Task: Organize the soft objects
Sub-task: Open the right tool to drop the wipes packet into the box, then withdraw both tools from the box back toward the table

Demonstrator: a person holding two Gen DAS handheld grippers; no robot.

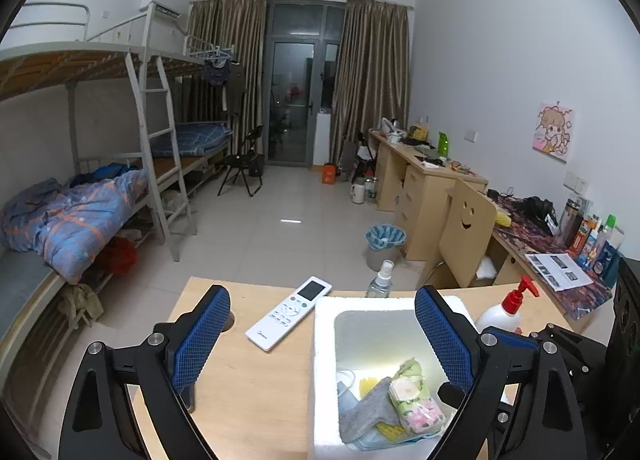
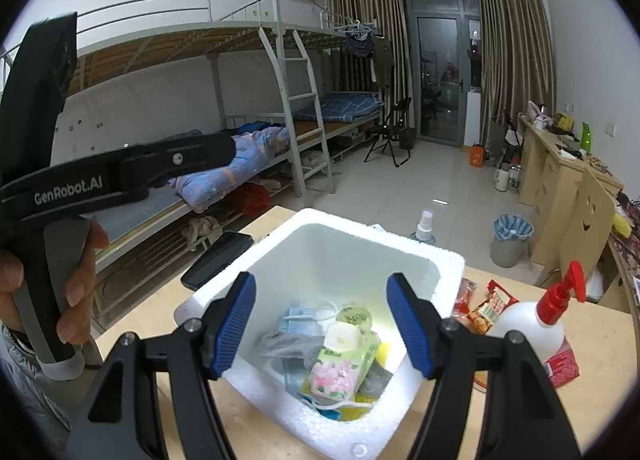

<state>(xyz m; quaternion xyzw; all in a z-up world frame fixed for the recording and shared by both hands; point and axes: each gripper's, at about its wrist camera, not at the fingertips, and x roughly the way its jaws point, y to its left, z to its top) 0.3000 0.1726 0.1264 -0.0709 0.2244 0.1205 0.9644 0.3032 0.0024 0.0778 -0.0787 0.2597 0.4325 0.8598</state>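
A white foam box (image 1: 324, 340) (image 2: 452, 260) stands on the wooden table. Inside lie a green floral tissue pack (image 1: 416, 400) (image 2: 344, 356), a grey sock (image 1: 364, 408) (image 2: 288, 340), a pale blue face mask (image 2: 298, 318) and something yellow underneath. My left gripper (image 1: 322, 294) is open, straddling the box's left wall with nothing between its pads. Above the box, my right gripper (image 2: 322, 280) is open too; the tissue pack lies below its fingers, untouched. A hand (image 2: 76, 280) holds the left gripper's handle (image 2: 120, 176) at the left of the right wrist view.
On the table around the box are a white remote (image 1: 288, 312), a black phone (image 2: 218, 258), a small spray bottle (image 1: 380, 280), a red-topped pump bottle (image 2: 536, 324) and red snack packets (image 2: 488, 306). Bunk beds stand to the left, desks and a bin to the right.
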